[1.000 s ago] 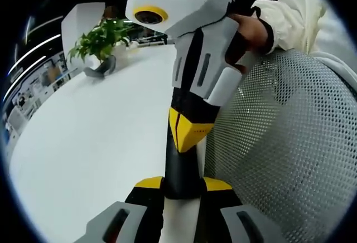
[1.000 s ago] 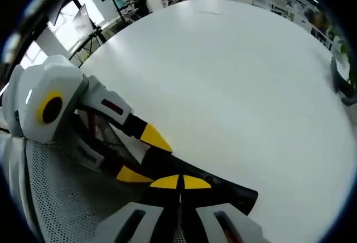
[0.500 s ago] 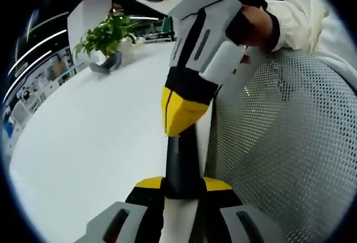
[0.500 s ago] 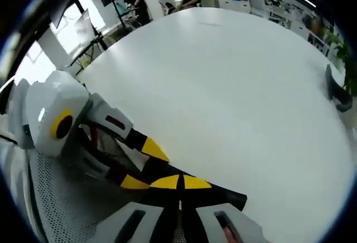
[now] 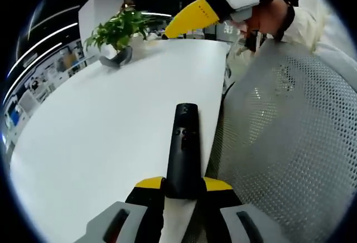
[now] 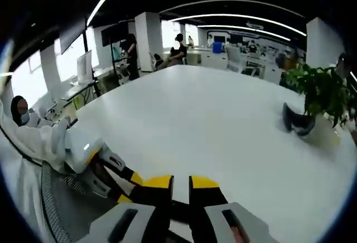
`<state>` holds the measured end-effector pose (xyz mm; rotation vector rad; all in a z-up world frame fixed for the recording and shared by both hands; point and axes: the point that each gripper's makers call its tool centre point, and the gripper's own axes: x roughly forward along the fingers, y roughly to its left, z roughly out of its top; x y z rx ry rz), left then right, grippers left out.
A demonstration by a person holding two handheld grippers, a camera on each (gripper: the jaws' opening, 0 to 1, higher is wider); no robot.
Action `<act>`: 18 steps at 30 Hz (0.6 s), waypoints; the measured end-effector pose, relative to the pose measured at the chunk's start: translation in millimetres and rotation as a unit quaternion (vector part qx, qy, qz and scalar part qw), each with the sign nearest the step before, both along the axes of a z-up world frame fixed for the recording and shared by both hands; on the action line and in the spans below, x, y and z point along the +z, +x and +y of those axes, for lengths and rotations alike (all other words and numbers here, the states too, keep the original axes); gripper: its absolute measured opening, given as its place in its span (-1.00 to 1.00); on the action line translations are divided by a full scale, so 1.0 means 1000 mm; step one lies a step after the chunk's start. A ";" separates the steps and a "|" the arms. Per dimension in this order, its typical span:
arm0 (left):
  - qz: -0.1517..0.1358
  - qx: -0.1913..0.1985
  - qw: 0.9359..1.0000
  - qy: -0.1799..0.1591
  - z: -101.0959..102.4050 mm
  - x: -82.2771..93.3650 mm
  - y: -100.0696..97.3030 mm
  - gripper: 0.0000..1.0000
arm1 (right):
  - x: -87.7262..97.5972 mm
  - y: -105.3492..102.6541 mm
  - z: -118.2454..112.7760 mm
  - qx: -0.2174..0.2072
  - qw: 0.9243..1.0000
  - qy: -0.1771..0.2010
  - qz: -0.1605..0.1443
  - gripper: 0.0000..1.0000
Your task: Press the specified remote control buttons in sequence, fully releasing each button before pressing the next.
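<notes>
A slim black remote control (image 5: 183, 148) points away from me over the edge of the white table (image 5: 106, 137). My left gripper (image 5: 183, 183) is shut on its near end, and its upper buttons are uncovered. My right gripper (image 5: 192, 17) hangs high above the remote's far end, well clear of it, held by a hand in a white sleeve. In the right gripper view its own yellow-tipped jaws (image 6: 181, 183) stand a narrow gap apart with nothing between them, and the left gripper (image 6: 106, 168) sits low at the left.
A grey mesh chair back (image 5: 290, 142) rises close on the right of the remote. A potted plant (image 5: 117, 31) (image 6: 321, 90) stands far out on the table. Desks and people (image 6: 178, 45) lie beyond the table's far edge.
The right gripper, which pressed its tip on the remote a second ago, has lifted up and away. Its jaws have parted slightly. The left gripper still holds the remote.
</notes>
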<state>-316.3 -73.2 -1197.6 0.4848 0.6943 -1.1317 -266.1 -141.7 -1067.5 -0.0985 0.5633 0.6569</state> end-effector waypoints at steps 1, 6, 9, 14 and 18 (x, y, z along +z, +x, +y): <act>0.000 0.002 1.000 0.000 0.000 0.000 0.000 -0.51 | 0.001 0.002 0.000 -0.009 1.000 0.020 -0.008 -0.58; 0.000 0.000 1.000 0.002 0.000 0.000 0.000 -0.51 | 0.009 0.016 -0.011 -0.044 0.997 0.014 -0.056 -0.18; 0.001 -0.004 1.000 0.003 -0.001 0.000 0.000 -0.51 | 0.019 0.021 -0.017 -0.060 0.993 0.024 -0.099 0.11; 0.001 -0.012 1.000 0.001 -0.001 0.000 0.001 -0.51 | 0.023 0.022 -0.015 -0.061 0.993 0.042 -0.095 0.22; 0.000 -0.018 1.000 0.004 0.000 0.000 0.001 -0.51 | 0.026 0.023 -0.009 -0.057 0.991 0.028 -0.120 0.53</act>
